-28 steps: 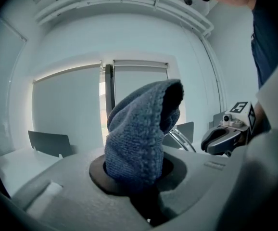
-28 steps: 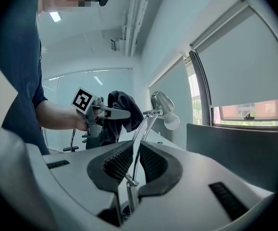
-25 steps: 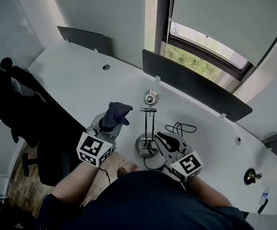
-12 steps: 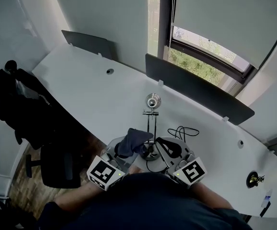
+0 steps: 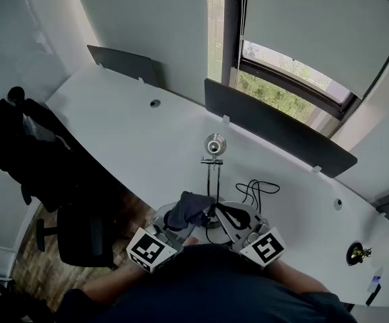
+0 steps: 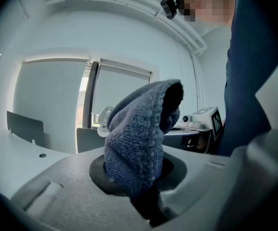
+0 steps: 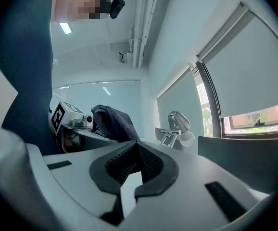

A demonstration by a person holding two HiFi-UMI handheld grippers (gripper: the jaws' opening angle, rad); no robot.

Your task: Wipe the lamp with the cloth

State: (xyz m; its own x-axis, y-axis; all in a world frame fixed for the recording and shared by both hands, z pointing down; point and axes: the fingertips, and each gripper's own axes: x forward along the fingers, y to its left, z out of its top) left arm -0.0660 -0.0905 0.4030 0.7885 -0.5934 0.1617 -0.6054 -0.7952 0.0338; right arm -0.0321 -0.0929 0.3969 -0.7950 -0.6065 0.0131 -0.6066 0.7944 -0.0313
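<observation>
White curved tabletop (image 5: 127, 133) runs under a window (image 5: 285, 93) with the roller blind mostly down, dark partition screens along its far edge. The lamp (image 5: 212, 177) stands near the front edge, just ahead of the person: a small chrome desk lamp with a thin upright stem and a rounded head at the top. Its black cord (image 5: 256, 190) is looped on the white surface to the right. Its base is mostly hidden behind the two grippers.

The left gripper (image 6: 140, 179) has its fingers clamped on the cloth (image 6: 141, 136), a blue-grey looped microfibre that stands up out of the grip in a bunched, folded peak. In the head view the cloth sits low, right beside the foot of the stem; whether it touches the metal I cannot tell. The right gripper (image 7: 131, 174) has its fingers drawn together with nothing between them, and hovers just to the right of the base.

My reading is that the wipe is just getting under way at the bottom of the lamp, with the stem and head not yet reached. The next move probably calls for pressing the cloth against the base or stem and dragging it along. The light, top-heavy lamp could slide or tip under a sideways push, so the free gripper may need to steady the base.
</observation>
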